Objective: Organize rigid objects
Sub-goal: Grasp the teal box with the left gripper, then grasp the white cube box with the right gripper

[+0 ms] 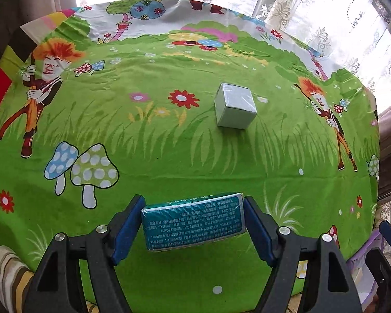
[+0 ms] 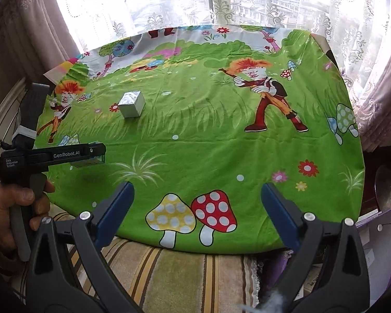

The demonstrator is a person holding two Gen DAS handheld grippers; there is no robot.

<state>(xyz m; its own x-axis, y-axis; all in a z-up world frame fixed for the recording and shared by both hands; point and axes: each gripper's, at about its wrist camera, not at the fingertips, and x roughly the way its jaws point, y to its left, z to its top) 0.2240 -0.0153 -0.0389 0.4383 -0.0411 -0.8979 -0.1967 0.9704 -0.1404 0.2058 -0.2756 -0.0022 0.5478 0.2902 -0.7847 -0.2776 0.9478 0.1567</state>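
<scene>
A teal box [image 1: 194, 221] with white print, wrapped in clear film, sits between the blue pads [image 1: 129, 224] of my left gripper [image 1: 193, 201], which is shut on its two short ends just above the green cartoon tablecloth [image 1: 169, 156]. A silver-grey cube [image 1: 234, 107] stands on the cloth farther ahead, apart from the box. In the right wrist view the cube [image 2: 131, 103] is at the far left, and the left gripper [image 2: 91, 156] shows side-on with a hand [image 2: 10, 206] on its handle. My right gripper [image 2: 198, 185] is open and empty over the table's near edge.
The cloth-covered table [image 2: 247, 245] ends close in front of the right gripper, with a striped yellow-brown rug [image 2: 174, 279] below. Lace curtains [image 2: 169, 2] and a window run behind the table. Purple boxes [image 2: 378, 247] lie at the lower right.
</scene>
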